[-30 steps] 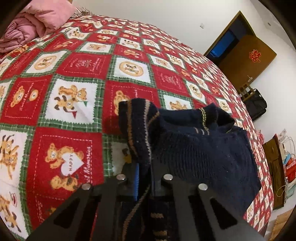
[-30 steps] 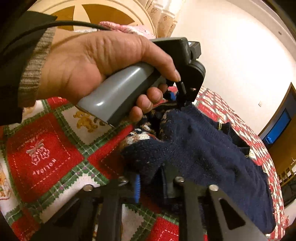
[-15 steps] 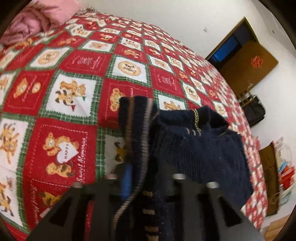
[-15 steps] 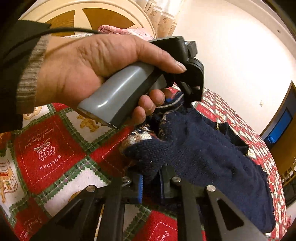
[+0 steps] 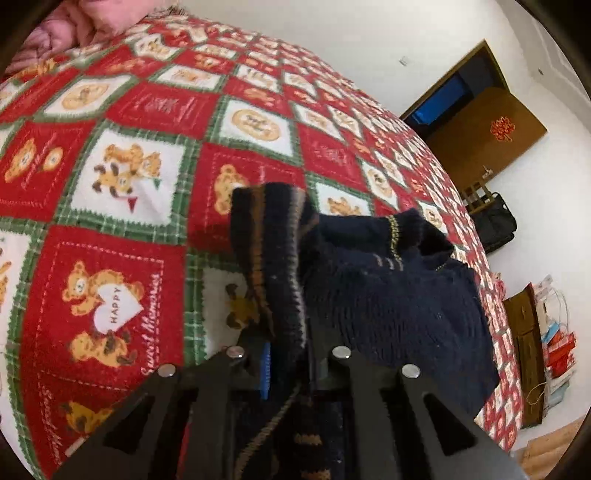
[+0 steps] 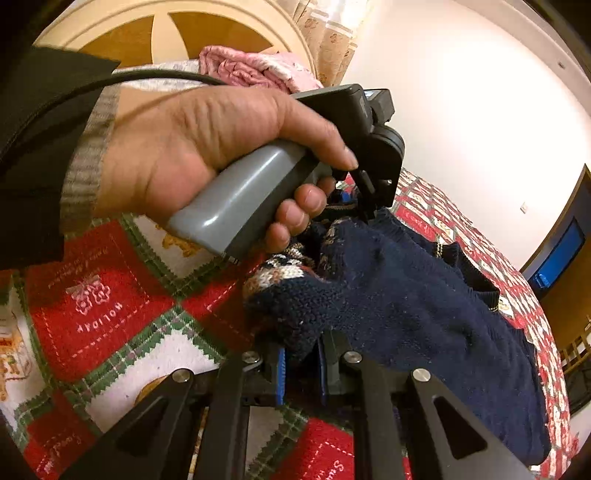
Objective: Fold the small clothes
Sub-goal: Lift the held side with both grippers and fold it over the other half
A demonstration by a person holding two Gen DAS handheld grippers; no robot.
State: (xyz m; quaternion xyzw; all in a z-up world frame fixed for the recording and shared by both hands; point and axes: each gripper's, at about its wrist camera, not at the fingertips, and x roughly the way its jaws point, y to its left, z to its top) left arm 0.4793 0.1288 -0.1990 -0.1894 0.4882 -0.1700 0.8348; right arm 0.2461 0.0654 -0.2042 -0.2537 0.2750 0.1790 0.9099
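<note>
since the earlier frame the left gripper (image 5: 286,363) has let go and bitten again: its jaws are closing now on the striped ribbed edge of the small navy knitted sweater (image 5: 388,295), with that edge standing up between the pads, and the view has swung slightly so the pink bedding (image 5: 55,26) sits further into the corner. the right gripper (image 6: 301,369) has not shifted; its jaws are clenched on a bunched corner of the same sweater, the fold with the white and brown pattern just beside it. the sweater lies on the red, white and green bear-print quilt (image 5: 110,229), its body spreading away from both sets of jaws toward the far side of the bed, so its long axis runs forward from the grippers rather than across them. in the right wrist view the person's left hand (image 6: 207,155) grips the grey handle of the left gripper, which sits just beyond and slightly left of the right one, the two holds close together along the near edge. both are about equally near the cloth, so i judge that the coming fold depends on carrying this near edge forward over the body, toward the collar end.
</note>
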